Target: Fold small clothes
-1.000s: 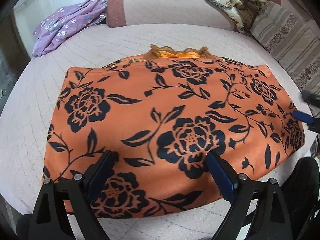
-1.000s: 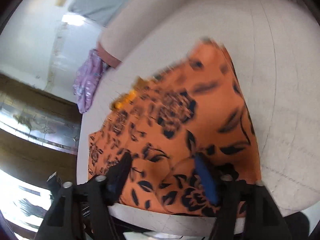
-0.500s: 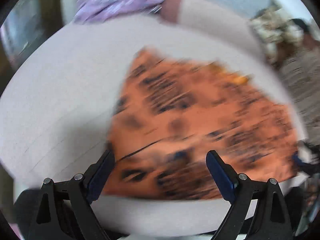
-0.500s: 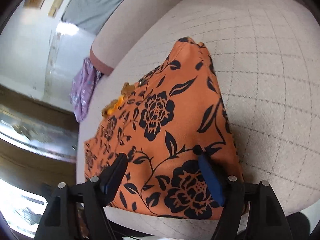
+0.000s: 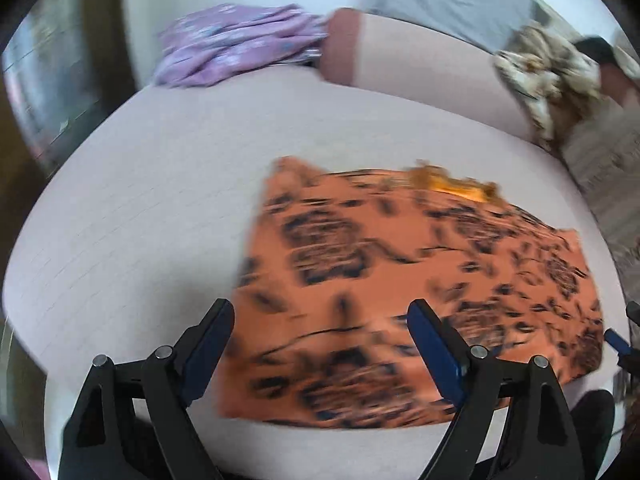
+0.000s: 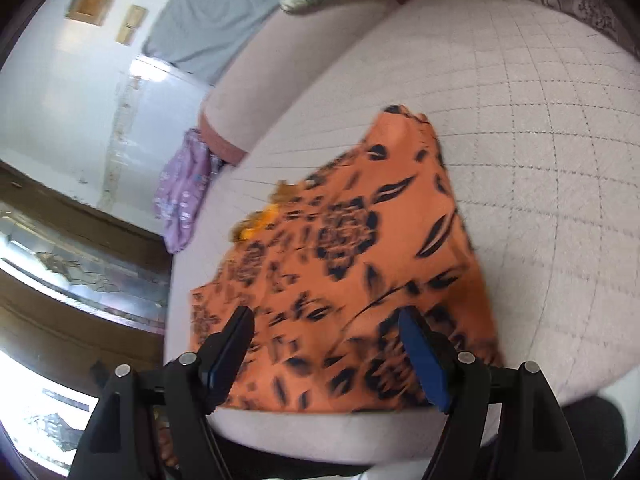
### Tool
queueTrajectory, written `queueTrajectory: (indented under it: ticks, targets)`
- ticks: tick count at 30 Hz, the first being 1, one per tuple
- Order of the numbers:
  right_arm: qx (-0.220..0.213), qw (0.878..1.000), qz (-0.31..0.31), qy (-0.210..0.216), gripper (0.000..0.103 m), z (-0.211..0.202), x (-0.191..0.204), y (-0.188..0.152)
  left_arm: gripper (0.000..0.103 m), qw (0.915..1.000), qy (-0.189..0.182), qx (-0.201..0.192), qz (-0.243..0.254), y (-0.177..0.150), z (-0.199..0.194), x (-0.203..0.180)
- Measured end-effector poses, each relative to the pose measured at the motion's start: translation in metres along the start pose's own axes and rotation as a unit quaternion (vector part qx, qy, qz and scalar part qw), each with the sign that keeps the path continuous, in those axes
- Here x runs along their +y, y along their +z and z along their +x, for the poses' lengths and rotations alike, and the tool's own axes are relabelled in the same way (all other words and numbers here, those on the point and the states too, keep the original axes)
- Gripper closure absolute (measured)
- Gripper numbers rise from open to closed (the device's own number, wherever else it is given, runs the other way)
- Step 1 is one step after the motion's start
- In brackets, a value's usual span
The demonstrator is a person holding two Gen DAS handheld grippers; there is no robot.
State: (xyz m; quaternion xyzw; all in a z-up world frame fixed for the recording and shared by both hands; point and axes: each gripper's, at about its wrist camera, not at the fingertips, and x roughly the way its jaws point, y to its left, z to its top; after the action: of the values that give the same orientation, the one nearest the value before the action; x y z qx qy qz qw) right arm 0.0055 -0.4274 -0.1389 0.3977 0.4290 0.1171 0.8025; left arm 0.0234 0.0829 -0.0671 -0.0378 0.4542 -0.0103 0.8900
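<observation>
Cloth is what both of our grippers face: an orange garment with a black flower print lies flat on the quilted bed, near the edge closest to us. Its long axis runs left to right across our front, with a frilly orange trim peeking out along the far edge.

From our left gripper, the garment's left edge sits just ahead of the left finger, and most of the cloth spreads off to the right. The jaws are spread wide and hold nothing. From our right gripper, the cloth lies straight ahead and beneath, its right edge just past the right finger. Those jaws are also spread wide, with nothing between them. The left view shows the tip of the right gripper near the garment's right end, so each hand stands at its own end of the cloth.

We judge that the next move turns on this: each gripper is nearest one short end, so a fold across the long axis would suit a near-corner pinch from both sides. Both views are blurred, so we cannot tell whether either gripper touches the cloth.

No boxes or baskets show. A purple flowered garment lies at the far left of the bed, well apart, and a cream patterned cloth is heaped at the far right.
</observation>
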Motion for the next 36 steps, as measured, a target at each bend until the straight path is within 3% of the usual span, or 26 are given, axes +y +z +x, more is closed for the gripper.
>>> queueTrajectory:
  ticks: [2, 5, 7, 13, 16, 19, 23, 24, 25, 26, 29, 31, 36]
  targets:
    - [0.011, 1.0, 0.014, 0.005, 0.016, -0.004, 0.003, -0.015, 0.014, 0.9997, -0.013, 0.004, 0.019, 0.003, 0.011, -0.025]
    - [0.061, 0.996, 0.056, 0.011, 0.016, 0.011, -0.007, -0.053, 0.014, 0.9985, -0.035, 0.022, 0.037, -0.001, 0.027, -0.051]
    - [0.067, 0.994, 0.084, 0.006, 0.016, 0.021, -0.02, -0.069, 0.014, 0.9977, -0.036, 0.028, 0.051, -0.005, 0.034, -0.062]
    - [-0.02, 0.986, 0.165, -0.015, 0.016, 0.006, -0.058, -0.055, 0.014, 0.998, -0.026, 0.031, 0.049, -0.016, 0.032, -0.068]
    - [-0.04, 0.979, 0.198, 0.001, 0.016, 0.003, -0.069, -0.043, 0.014, 0.9982, -0.025, 0.038, 0.04, -0.019, 0.033, -0.061]
    - [-0.068, 0.977, 0.2, -0.01, 0.016, 0.0, -0.071, -0.035, 0.014, 0.9984, -0.025, 0.034, 0.039, -0.021, 0.03, -0.057]
    - [-0.068, 0.979, 0.193, -0.003, 0.017, 0.004, -0.074, -0.025, 0.014, 0.9982, -0.027, 0.033, 0.042, -0.02, 0.033, -0.059]
    - [-0.069, 0.981, 0.183, 0.0, 0.021, 0.003, -0.072, -0.023, 0.014, 0.9982, -0.028, 0.033, 0.041, -0.02, 0.032, -0.058]
    - [-0.069, 0.983, 0.168, 0.007, 0.034, 0.005, -0.066, -0.021, 0.014, 0.9983, -0.031, 0.03, 0.04, -0.018, 0.031, -0.059]
    - [-0.069, 0.986, 0.154, 0.005, 0.039, 0.005, -0.06, -0.019, 0.014, 0.9983, -0.031, 0.026, 0.04, -0.017, 0.029, -0.06]
    - [-0.063, 0.989, 0.131, -0.005, 0.037, 0.007, -0.052, -0.015, 0.014, 0.9983, -0.032, 0.019, 0.045, -0.011, 0.033, -0.067]
    - [-0.053, 0.989, 0.137, -0.025, 0.029, 0.015, -0.057, -0.015, 0.014, 0.9977, -0.029, 0.028, 0.054, -0.01, 0.043, -0.073]
    - [-0.055, 0.989, 0.137, -0.023, 0.023, 0.023, -0.054, -0.012, 0.014, 0.9967, -0.018, 0.044, 0.066, -0.012, 0.053, -0.08]
